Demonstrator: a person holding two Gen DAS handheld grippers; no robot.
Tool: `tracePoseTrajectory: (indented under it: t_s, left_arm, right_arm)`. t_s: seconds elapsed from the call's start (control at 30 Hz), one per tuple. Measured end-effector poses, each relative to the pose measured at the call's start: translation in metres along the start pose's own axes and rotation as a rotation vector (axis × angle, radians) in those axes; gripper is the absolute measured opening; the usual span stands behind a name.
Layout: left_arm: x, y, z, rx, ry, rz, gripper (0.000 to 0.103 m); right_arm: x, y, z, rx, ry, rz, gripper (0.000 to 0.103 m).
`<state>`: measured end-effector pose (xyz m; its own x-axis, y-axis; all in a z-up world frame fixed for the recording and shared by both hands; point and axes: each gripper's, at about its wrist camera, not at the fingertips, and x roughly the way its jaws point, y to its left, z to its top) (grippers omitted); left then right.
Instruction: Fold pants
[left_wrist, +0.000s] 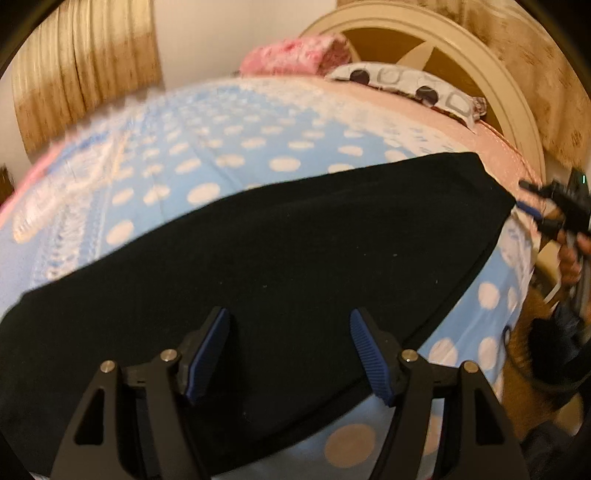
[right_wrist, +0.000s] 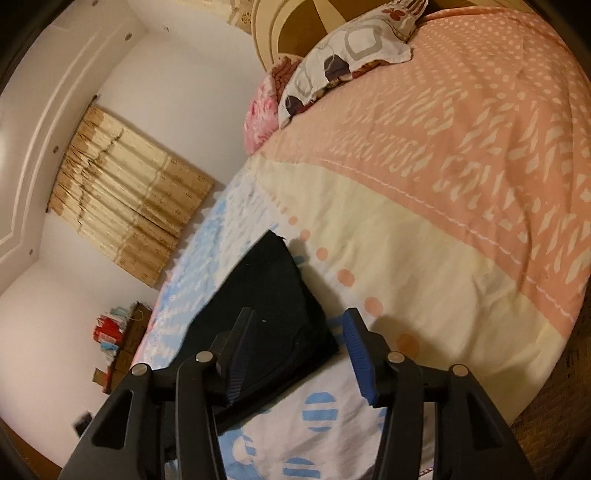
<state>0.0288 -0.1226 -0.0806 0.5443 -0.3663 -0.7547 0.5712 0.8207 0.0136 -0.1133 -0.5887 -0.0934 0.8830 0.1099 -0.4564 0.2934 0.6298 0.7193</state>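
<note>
Pants: black pants (left_wrist: 280, 251) lie spread flat on the bed cover, reaching from the near left edge toward the far right; in the right wrist view one corner of them (right_wrist: 273, 295) lies just ahead of the fingers.
Left gripper: the left gripper (left_wrist: 290, 350) hovers over the near part of the pants, jaws apart, blue pads bare, nothing between them.
Right gripper: the right gripper (right_wrist: 295, 354) has its jaws parted with no cloth pinched; the pants' edge lies under and ahead of the left finger. From the left wrist view it sits at the pants' far right corner, held by a hand (left_wrist: 572, 254).
Bed cover: blue with pale dots (left_wrist: 207, 155), pink toward the headboard.
Pillow: a patterned pillow (right_wrist: 332, 59) lies at the head of the bed, well apart from the pants.
Headboard: cream, curved (left_wrist: 443, 40).
Curtain: gold, pleated (right_wrist: 125, 199), on the far wall.
</note>
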Motion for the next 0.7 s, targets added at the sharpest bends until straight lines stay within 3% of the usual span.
tracePoseTrajectory:
  t_s: [0.13,0.3,0.5,0.7]
  left_arm:
    - [-0.006,0.003,-0.01,-0.002,-0.002,-0.001,0.071]
    - [-0.015,0.003,-0.014,-0.006,-0.006,0.005,0.071]
    - [-0.018,-0.006,-0.016,0.048,-0.021,0.01,0.071]
    - [-0.014,-0.01,-0.019,0.073,-0.011,0.01,0.071]
  right_arm:
    - [-0.005,0.026,-0.008,-0.058,-0.013,0.056,0.05]
    - [0.019,0.09,-0.046,-0.249,0.093,0.124,0.05]
    - [0.043,0.16,-0.116,-0.602,0.214,0.131,0.05]
    - [0.057,0.181,-0.146,-0.744,0.283,0.12,0.05]
